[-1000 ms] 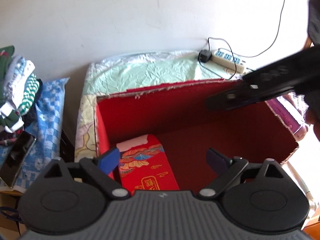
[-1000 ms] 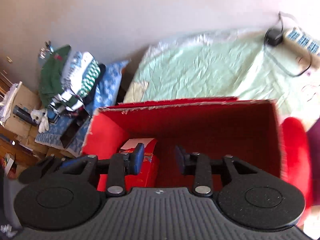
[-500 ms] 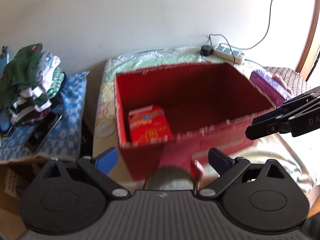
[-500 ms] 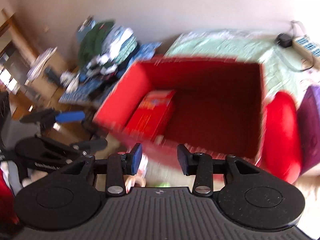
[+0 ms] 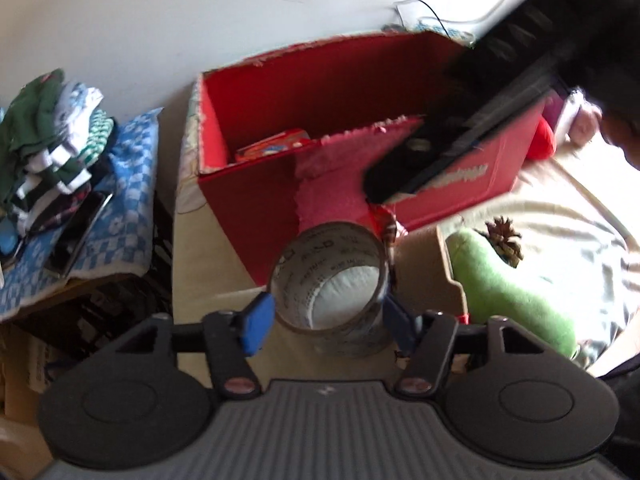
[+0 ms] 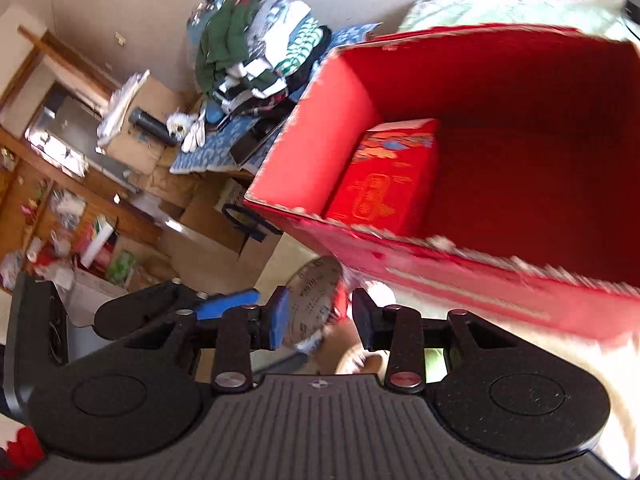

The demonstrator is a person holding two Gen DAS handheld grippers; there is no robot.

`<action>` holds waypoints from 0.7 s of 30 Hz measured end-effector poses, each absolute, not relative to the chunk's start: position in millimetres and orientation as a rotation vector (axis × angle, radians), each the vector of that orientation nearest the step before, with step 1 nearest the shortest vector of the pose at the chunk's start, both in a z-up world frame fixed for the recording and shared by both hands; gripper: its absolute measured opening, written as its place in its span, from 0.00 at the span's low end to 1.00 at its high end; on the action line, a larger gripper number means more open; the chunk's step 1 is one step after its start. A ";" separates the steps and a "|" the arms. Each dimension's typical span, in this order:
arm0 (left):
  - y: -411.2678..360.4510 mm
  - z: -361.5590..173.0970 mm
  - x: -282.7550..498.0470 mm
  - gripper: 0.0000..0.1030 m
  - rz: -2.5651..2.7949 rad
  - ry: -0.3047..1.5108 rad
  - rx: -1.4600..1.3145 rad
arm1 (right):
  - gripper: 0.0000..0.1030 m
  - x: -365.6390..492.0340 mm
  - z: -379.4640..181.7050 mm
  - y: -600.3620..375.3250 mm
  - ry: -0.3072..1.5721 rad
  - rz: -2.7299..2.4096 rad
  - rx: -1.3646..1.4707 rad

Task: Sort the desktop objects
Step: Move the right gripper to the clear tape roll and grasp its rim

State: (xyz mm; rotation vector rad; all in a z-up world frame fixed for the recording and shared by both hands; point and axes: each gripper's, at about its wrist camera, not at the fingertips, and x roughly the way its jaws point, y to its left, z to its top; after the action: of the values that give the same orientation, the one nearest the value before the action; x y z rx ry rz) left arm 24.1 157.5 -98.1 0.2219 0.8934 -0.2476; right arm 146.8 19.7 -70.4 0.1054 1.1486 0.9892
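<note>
One clear roll of packing tape with printed lettering is seen standing on edge on the cream-covered tabletop, just in front of the open red cardboard box. It sits between the two blue-padded fingers of the left gripper, which are spread about as wide as the roll; both pads lie right at its sides, though firm contact cannot be confirmed through the blur. The right gripper is held above the box's near wall with its fingers at a middling gap and nothing between them; the tape roll is glimpsed beyond them, partly covered by the left pad. In the left view the right gripper is only a blurred black bar crossing the box. One red printed carton lies inside the box, its lower end cut off by the near wall. One green plush toy and one brown pine cone are found to the right of the roll. One pile of folded clothes is stacked well off to the left.
</note>
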 end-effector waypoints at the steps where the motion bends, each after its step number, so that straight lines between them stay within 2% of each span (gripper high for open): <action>1: 158.6 -98.8 25.1 0.59 -0.265 0.893 0.228 | 0.36 146.0 -69.9 28.6 1.142 0.999 0.085; 5: 164.0 -99.2 26.4 0.57 -0.343 0.890 0.268 | 0.35 140.2 -70.4 63.0 1.068 0.964 -0.083; 8: 171.8 -96.7 24.9 0.58 -0.413 0.886 0.284 | 0.26 133.1 -77.3 80.7 1.042 0.910 -0.255; 11: 176.0 -100.0 26.1 0.58 -0.482 0.899 0.307 | 0.25 126.3 -77.9 91.4 1.024 0.893 -0.358; 17: 176.5 -110.5 31.2 0.56 -0.570 0.915 0.379 | 0.25 128.8 -82.6 96.5 1.144 0.869 -0.400; 21: 176.7 -123.0 36.7 0.44 -0.616 0.945 0.398 | 0.23 138.5 -97.9 100.7 1.204 0.847 -0.367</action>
State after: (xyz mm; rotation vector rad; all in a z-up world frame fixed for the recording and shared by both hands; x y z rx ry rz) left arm 36.7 176.7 -123.0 0.3981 0.9447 -0.6163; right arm 138.5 100.7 -97.9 -0.3673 1.2037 0.8470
